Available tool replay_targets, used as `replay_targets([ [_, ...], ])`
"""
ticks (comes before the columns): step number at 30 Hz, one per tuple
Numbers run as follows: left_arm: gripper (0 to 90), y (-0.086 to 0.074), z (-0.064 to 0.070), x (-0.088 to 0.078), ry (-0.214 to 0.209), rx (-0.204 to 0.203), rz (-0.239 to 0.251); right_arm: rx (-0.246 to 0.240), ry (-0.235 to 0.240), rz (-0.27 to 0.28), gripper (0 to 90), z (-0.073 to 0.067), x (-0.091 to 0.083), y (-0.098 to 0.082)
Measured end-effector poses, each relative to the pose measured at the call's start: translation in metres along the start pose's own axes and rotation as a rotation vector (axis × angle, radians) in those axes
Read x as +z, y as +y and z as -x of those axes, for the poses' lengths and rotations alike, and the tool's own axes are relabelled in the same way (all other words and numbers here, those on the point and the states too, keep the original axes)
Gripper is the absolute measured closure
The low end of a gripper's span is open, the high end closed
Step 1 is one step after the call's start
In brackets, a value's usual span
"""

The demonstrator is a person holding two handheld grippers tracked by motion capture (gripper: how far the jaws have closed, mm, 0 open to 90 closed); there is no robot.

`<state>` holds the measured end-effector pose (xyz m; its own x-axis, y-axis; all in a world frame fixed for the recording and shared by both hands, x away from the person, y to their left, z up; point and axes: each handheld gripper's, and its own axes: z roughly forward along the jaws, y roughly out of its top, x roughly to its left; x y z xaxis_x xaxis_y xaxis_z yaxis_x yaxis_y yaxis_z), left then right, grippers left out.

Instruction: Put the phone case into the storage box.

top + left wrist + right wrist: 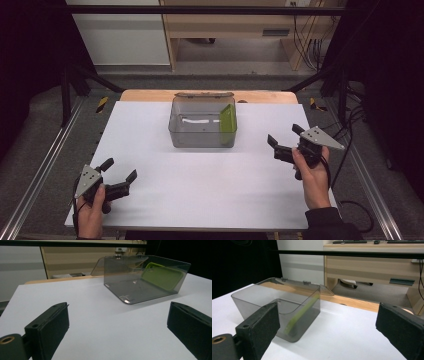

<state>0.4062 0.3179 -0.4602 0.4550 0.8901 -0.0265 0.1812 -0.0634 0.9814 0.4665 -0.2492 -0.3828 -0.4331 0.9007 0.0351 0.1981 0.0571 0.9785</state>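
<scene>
**Two open grippers wait beside the see-through box**

While both hands rest low over the white table top [200, 190], a clear grey plastic box [202, 125] sits near the far middle of it. Its lid [203, 93] is flipped open and hangs back over the far edge. Inside the box, a flat green plastic piece with round corners [227, 125] leans against the right wall. From the left gripper view, the green piece [162, 276] stands tilted on its edge, with its low side on the box floor. From the right gripper view it looks like a thin green strip [300, 315] behind the clear wall.

At the near left corner of the table, the left gripper [120, 175] is held in the person's left hand [92, 212]. Its two black jaws are wide apart with nothing between them. It points toward the box but is well apart from it.

On the right side of the table, the right gripper [285, 137] is held in the person's right hand [312, 180]. Its jaws are also wide apart and hold nothing. It is near the right wall of the box, but it does not touch it. A bare strip of table lies between the gripper and the box.

Beyond the table stands a pale wooden desk [240, 25] on a grey floor.
</scene>
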Motion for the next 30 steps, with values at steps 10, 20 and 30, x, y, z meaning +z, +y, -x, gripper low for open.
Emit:
replay_targets([
  [10,3.0,0.002,-0.002,-0.003,0.009,0.002,0.028,0.006,0.005,0.036,5.4,0.004,-0.008,-0.024],
  [20,2.6,0.003,0.001,-0.004,-0.006,0.010,0.042,-0.009,0.008,0.039,5.4,0.004,-0.018,-0.040],
  [30,2.1,0.003,0.006,-0.001,-0.030,0.020,0.044,0.000,0.015,0.018,3.4,0.011,-0.029,-0.065],
])
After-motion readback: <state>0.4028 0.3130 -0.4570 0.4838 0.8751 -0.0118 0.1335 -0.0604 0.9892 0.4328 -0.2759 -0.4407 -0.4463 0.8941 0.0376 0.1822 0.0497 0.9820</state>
